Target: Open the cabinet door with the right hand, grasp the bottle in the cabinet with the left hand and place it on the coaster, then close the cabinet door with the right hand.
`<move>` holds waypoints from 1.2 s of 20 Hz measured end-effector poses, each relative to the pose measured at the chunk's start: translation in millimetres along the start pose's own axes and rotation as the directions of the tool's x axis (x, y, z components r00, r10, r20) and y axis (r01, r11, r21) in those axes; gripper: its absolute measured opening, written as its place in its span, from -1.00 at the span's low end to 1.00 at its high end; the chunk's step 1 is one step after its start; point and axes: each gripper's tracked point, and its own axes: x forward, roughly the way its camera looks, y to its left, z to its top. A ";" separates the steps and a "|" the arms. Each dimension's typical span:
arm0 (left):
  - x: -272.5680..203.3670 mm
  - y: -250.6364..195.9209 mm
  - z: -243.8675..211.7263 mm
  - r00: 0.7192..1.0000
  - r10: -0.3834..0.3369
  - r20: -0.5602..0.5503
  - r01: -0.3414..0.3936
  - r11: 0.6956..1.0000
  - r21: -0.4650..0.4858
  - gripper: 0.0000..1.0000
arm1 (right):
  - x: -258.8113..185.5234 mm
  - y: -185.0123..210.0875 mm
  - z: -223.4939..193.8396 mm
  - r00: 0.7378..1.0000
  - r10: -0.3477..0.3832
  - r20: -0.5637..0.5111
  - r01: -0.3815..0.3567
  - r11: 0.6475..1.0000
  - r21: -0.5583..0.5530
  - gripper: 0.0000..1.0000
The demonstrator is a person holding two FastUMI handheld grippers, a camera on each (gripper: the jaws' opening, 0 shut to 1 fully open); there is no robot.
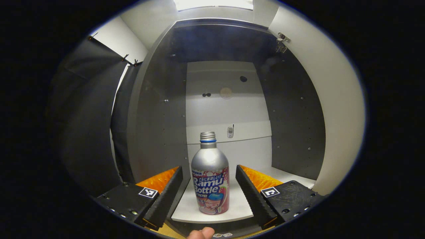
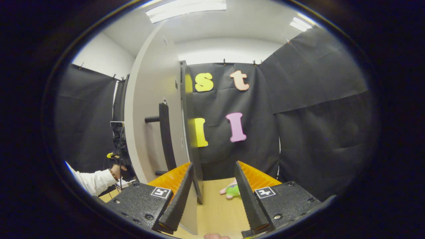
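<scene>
Cabinet (image 1: 159, 109) open, door (image 1: 335, 109) swung wide to the right in the left gripper view. Bottle (image 1: 210, 181) upright on the shelf (image 1: 239, 205), near its front edge and about midway between the side walls, cap up, long axis vertical. Left gripper (image 1: 209, 192) released, jaws spread wide, one to each side of the bottle with a clear gap on both sides, touching it nowhere. Bottle dead ahead of this gripper, centred between the jaws, apparently a little beyond the tips; axis crosswise to the closing line, so a squeeze should meet the body squarely. Likely needs a short push forward first, then the close, low on the wide part rather than the narrow neck. Clearly the nearer tool for the grasp, as the task asks.

In the right gripper view: right gripper (image 2: 212, 196) released too, jaws apart, pointed at the door's free edge (image 2: 191, 139), which stands upright just between and beyond them; contact cannot be told. Bar handle (image 2: 164, 136) on the door face to the left of that edge. Beyond, a sleeved hand (image 2: 114, 171) at the cabinet front. Small plush toy (image 2: 232, 191) on the bench (image 2: 215, 212) past the door.

Door-opening step judged done; grasp not yet made.
</scene>
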 end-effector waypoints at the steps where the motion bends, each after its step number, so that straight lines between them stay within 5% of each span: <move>1: 4.4 -1.8 0.3 1.000 -0.004 -0.001 0.004 1.000 0.008 0.93 | 0.9 -2.7 -0.6 1.000 -0.009 -0.002 0.009 1.000 0.006 0.55; 7: 16.6 -1.6 1.6 1.000 -0.002 0.015 0.002 1.000 -0.011 0.93 | 1.8 -4.9 2.6 1.000 -0.028 0.010 0.028 0.999 0.030 0.55; 9: 18.8 0.3 -0.1 1.000 -0.003 0.008 0.003 1.000 -0.018 0.65 | 0.5 -4.3 2.9 0.999 -0.030 0.012 0.030 0.999 0.029 0.55; 12: 11.0 2.3 3.0 1.000 -0.008 0.000 0.008 0.999 -0.040 0.53 | 0.0 -1.1 0.5 1.000 -0.022 0.007 0.021 0.999 0.032 0.55; 19: -65.5 5.9 31.2 0.996 -0.074 0.053 0.080 0.989 -0.124 0.53 | -2.5 0.0 -4.5 1.000 -0.012 0.008 0.012 1.000 0.010 0.55; 24: -140.3 35.5 15.7 0.997 -0.008 0.077 0.014 0.997 -0.075 0.53 | -0.9 4.2 -9.4 1.000 0.011 0.001 -0.011 1.000 0.023 0.55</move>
